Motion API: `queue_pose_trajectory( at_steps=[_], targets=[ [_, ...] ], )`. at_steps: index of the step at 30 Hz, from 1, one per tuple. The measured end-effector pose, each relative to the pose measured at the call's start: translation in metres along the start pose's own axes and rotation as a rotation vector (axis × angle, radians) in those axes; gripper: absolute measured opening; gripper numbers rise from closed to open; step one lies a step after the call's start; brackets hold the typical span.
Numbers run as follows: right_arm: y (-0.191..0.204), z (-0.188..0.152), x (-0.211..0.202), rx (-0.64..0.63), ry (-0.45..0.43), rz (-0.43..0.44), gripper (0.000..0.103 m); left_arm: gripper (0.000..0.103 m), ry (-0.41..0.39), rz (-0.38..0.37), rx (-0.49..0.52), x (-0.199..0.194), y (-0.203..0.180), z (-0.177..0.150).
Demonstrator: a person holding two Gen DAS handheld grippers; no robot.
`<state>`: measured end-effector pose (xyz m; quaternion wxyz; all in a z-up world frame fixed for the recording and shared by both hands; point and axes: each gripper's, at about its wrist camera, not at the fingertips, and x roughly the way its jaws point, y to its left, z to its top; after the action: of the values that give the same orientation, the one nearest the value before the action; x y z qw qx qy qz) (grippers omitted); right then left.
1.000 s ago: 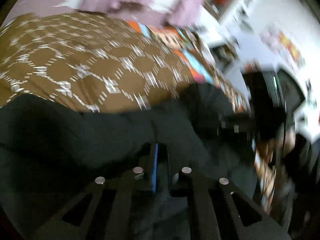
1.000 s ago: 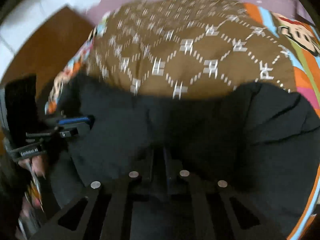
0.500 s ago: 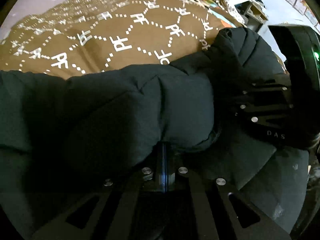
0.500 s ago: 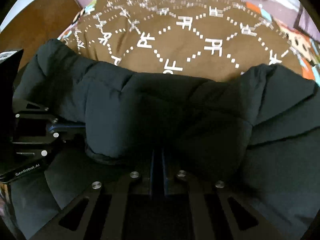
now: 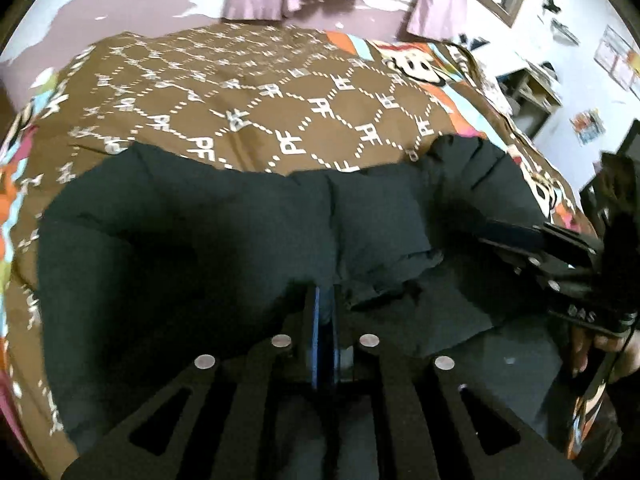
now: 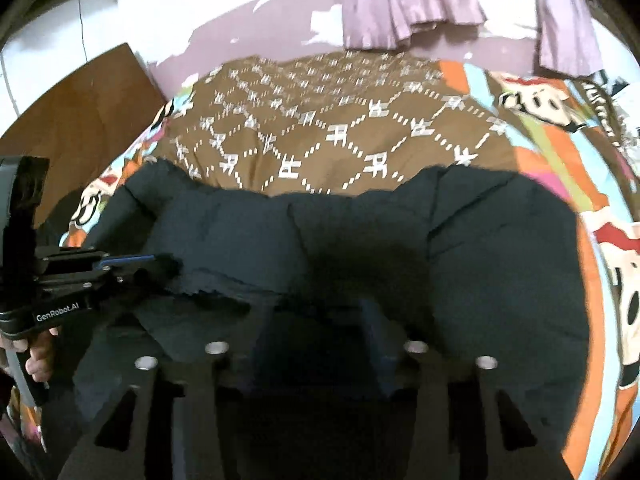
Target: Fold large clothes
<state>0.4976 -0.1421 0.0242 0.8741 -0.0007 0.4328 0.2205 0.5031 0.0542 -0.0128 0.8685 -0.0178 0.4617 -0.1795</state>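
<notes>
A large black padded jacket (image 5: 208, 248) lies across the near part of a bed, its upper layer folded over towards me; it also fills the right wrist view (image 6: 360, 240). My left gripper (image 5: 324, 308) is shut on the jacket's near edge, and shows from the side in the right wrist view (image 6: 160, 260) with fabric between its fingers. My right gripper (image 6: 316, 312) stands open over the jacket with its fingers wide apart and nothing between them. In the left wrist view it (image 5: 480, 228) reaches in from the right over the jacket.
The bed carries a brown cover (image 5: 280, 112) with a white diamond pattern (image 6: 340, 136) and cartoon-print borders (image 6: 560, 128). Purple curtains (image 6: 412, 4) hang on the far wall. A wooden board (image 6: 80, 108) stands at the left. Shelves (image 5: 532, 92) stand by the right wall.
My right gripper has opened and let go of the jacket fold. Both grippers have drawn back from the jacket, which has settled flatter on the bed. My left gripper stays shut.
</notes>
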Motion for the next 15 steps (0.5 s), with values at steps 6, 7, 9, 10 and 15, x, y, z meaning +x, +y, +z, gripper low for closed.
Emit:
queue_pose_trajectory(
  at_steps=[6,7,9,10,15],
  targets=[
    [0.011,0.004,-0.034,0.015,-0.079,-0.038,0.072,0.055,-0.065,0.027,-0.079,-0.038,-0.009,-0.001],
    [0.012,0.005,-0.042,0.02,-0.093,-0.042,0.076,0.055,-0.071,0.031,-0.088,-0.043,-0.01,0.0],
    [0.015,0.005,-0.057,0.038,-0.114,-0.05,0.084,0.055,-0.077,0.043,-0.101,-0.057,-0.014,0.0],
    [0.015,0.004,-0.064,0.047,-0.125,-0.056,0.089,0.056,-0.082,0.049,-0.105,-0.063,-0.016,0.0],
    [0.024,-0.002,-0.106,0.078,-0.192,-0.07,0.102,0.087,-0.17,0.088,-0.126,-0.108,-0.029,-0.007]
  ],
)
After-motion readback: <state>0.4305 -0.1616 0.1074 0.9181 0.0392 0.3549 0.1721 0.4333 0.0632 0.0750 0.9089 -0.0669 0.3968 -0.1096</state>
